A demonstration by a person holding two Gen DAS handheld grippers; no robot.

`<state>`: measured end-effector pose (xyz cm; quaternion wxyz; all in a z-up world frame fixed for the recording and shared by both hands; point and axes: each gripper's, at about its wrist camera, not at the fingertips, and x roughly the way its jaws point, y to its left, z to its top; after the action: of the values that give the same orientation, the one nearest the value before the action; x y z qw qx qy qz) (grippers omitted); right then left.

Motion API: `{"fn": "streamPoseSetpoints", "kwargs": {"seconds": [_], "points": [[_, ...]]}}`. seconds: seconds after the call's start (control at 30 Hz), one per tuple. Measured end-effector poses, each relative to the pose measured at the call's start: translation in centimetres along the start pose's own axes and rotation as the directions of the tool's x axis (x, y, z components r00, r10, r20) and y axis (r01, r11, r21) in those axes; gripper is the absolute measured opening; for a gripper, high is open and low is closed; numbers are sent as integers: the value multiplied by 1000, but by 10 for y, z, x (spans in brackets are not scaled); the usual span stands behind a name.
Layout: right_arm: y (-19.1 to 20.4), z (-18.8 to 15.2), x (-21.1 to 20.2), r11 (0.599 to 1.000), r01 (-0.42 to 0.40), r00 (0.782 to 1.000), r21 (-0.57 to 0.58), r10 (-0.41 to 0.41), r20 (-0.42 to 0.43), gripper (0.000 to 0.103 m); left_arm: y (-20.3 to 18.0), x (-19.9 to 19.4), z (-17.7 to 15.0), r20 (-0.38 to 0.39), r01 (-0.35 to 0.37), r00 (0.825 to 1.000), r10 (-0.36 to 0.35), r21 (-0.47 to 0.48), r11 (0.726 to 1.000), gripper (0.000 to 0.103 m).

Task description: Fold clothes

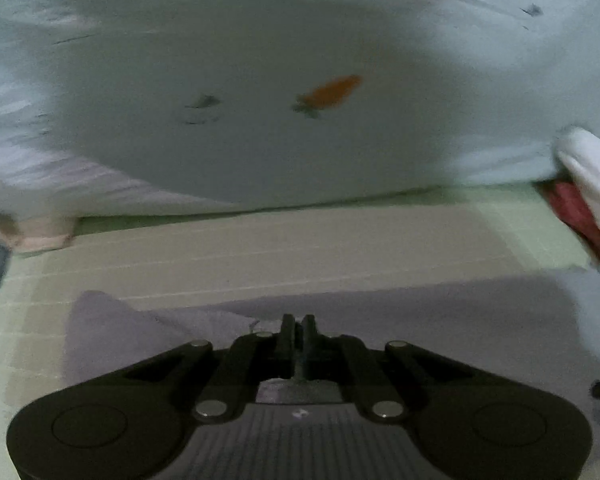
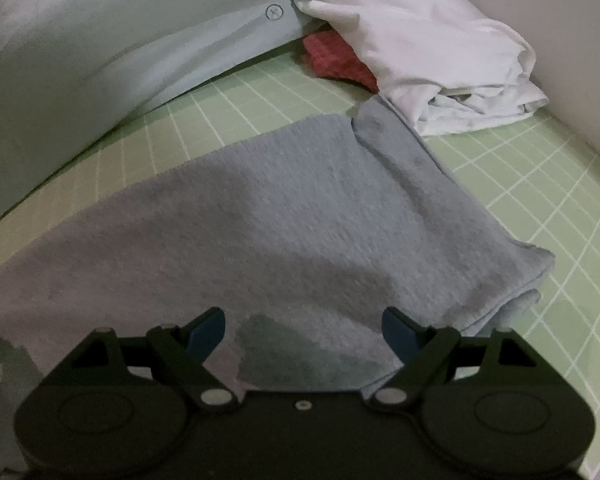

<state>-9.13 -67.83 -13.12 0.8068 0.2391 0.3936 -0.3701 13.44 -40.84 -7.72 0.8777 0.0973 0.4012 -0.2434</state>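
A grey-blue knitted garment lies spread on the green checked sheet, with a sleeve or corner folded over at its far right. My right gripper hangs open just above the garment's near part, blue pads wide apart and nothing between them. In the left wrist view the same garment looks lilac-grey. My left gripper is shut right at its far edge, and the fabric puckers up beside the fingertips.
A large pale blue pillow or duvet with a carrot print lies beyond the garment. A pile of white clothes with a red cloth under it sits at the far right, against a pale wall.
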Motion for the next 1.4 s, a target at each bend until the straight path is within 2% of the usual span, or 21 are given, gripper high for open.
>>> {"fn": "streamPoseSetpoints", "kwargs": {"seconds": [0.03,0.1,0.13,0.17,0.2,0.23,0.27,0.37,0.47,0.6,0.8,0.9,0.97,1.07,1.1,1.13,1.17,1.23,1.4], "points": [[0,0,2,1000,-1,1000,3,1,-6,86,-2,10,-5,-38,24,999,-24,-1,1000,13],[0,0,5,1000,-5,1000,6,5,-16,86,1,23,-12,-116,28,993,-35,-57,998,13],[0,1,4,1000,-6,1000,0,6,-10,86,3,23,-15,-131,28,991,-40,-87,996,21],[0,1,3,1000,-6,1000,-6,6,-4,86,6,18,-17,-118,36,992,-48,-107,994,38],[-1,2,1,1000,-5,1000,-12,5,13,86,7,11,-18,-99,42,994,-54,-119,992,49],[-2,4,-1,1000,-3,1000,-17,4,30,86,7,0,-18,-68,45,996,-53,-117,992,71],[-5,6,-2,1000,-1,999,-19,2,45,86,8,-10,-18,-35,45,998,-49,-111,993,81],[-15,14,-3,999,16,996,-34,-13,90,88,8,-33,-16,27,45,999,-43,-82,996,85],[-26,24,2,993,76,988,-95,-62,138,97,6,-46,-16,54,17,998,-14,-58,998,88],[-53,41,15,988,127,980,-88,-112,163,101,7,-51,-20,34,-30,999,32,-57,998,88],[-92,54,44,995,85,991,-53,-79,112,101,16,-51,-28,-21,-81,997,79,-104,991,88],[-96,51,52,998,38,996,-54,-34,83,101,17,-59,-35,-25,-114,993,112,-107,988,88],[-92,46,51,995,20,995,-103,-10,98,100,19,-65,-40,-21,-139,990,137,-119,983,88],[-89,45,45,990,-15,995,-141,29,99,83,26,-71,-50,-17,-168,986,167,-158,973,88],[-88,45,43,988,-28,994,-150,42,96,71,29,-71,-54,-20,-177,984,176,-176,968,88],[-86,45,41,985,-47,994,-168,62,86,52,32,-72,-57,-24,-188,982,187,-196,962,88],[-84,45,38,980,-65,994,-187,81,76,42,34,-74,-61,-27,-197,980,196,-217,956,88],[-79,45,34,971,-84,994,-222,98,56,11,39,-81,-68,-25,-204,979,204,-260,944,88],[-62,51,2,965,-82,987,-251,113,115,8,52,-104,-83,-7,-178,983,184,-292,940,88]]}}
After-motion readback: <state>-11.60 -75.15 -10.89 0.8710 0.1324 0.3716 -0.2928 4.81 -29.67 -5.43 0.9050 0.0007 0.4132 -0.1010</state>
